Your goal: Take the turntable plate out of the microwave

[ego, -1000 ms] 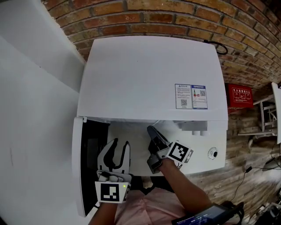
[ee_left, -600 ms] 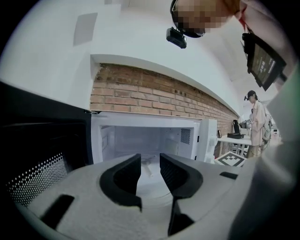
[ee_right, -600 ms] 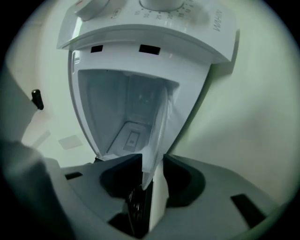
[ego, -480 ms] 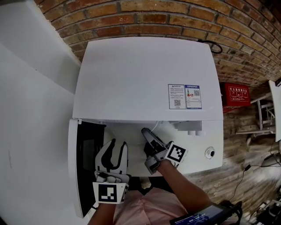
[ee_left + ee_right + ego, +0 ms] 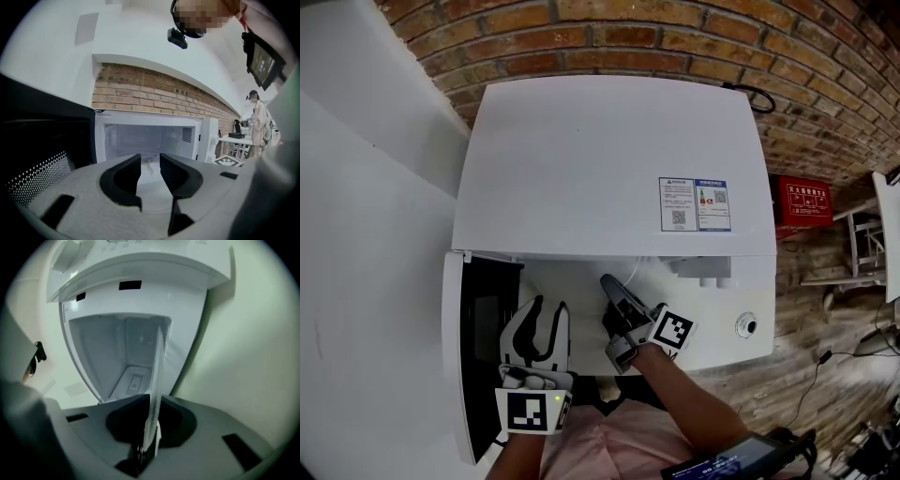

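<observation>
Right tool [image 5: 609, 286], jaws freshly closed, pinching the turntable plate [image 5: 157, 366] inside the open microwave [image 5: 600, 159]; left tool [image 5: 150, 159] spread, empty.

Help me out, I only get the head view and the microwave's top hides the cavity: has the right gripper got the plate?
Observer: Yes. In the right gripper view, the right gripper has its jaws on the plate, seen edge-on. They have just been closing on its rim.
Operator: And the left gripper?
Observer: Its own view shows the left gripper open with nothing between its jaws, facing the cavity.
</observation>
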Available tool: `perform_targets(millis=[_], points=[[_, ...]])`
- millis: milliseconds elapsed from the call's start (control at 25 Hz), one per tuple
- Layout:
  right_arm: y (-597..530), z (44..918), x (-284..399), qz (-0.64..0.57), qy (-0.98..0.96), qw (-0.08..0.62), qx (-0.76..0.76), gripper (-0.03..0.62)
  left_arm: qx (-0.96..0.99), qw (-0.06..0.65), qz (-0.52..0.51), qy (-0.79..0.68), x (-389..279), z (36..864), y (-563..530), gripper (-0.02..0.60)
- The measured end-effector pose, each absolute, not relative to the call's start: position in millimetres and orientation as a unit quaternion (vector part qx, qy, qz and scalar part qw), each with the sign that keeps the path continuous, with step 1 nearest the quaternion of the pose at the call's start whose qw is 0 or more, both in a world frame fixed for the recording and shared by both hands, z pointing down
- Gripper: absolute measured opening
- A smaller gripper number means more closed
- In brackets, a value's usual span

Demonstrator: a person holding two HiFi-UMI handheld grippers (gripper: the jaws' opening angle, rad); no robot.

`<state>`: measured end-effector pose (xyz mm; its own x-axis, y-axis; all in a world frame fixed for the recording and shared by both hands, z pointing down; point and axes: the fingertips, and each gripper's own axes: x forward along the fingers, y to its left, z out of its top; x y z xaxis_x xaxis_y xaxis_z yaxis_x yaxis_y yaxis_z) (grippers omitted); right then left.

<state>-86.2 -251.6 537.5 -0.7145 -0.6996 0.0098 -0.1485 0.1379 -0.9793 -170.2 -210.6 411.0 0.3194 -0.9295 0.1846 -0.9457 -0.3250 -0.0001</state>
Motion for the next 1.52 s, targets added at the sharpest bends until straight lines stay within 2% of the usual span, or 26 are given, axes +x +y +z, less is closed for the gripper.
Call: perform_targets(millis=[200, 400, 520, 680, 760, 800, 1520], points=[[-227.2, 543.9, -88.3, -0.597, 0.713, 0.237, -0.282, 0.046, 0.811, 0.054, 0.075, -0.578, -169.0, 411.5, -209.5, 0.130], [-238.8, 536.3, -91.8, -0.589, 0.717, 0.276, -0.250, 0.115, 0.808, 0.056, 0.075, -0.582, -173.4, 412.6, -208.1, 0.130], [-252.2, 535.1, -94.8, -0.584, 0.718, 0.292, -0.243, 0.126, 0.807, 0.055, 0.076, -0.584, -177.8, 413.0, -208.8, 0.130], [-272.5, 537.1, -103.8, -0.583, 0.721, 0.275, -0.254, 0.124, 0.801, 0.057, 0.077, -0.590, -186.7, 414.2, -208.0, 0.130], [-277.1, 542.7, -105.2, -0.590, 0.713, 0.264, -0.272, 0.047, 0.798, 0.059, 0.078, -0.594, -190.6, 415.2, -206.6, 0.130], [-277.4, 544.6, -105.0, -0.592, 0.710, 0.263, -0.277, 0.043, 0.797, 0.060, 0.079, -0.596, -192.3, 416.0, -205.7, 0.130], [-205.5, 517.9, -72.5, -0.616, 0.721, 0.236, -0.213, 0.029, 0.764, 0.062, 0.077, -0.638, -177.1, 410.1, -144.4, 0.145]])
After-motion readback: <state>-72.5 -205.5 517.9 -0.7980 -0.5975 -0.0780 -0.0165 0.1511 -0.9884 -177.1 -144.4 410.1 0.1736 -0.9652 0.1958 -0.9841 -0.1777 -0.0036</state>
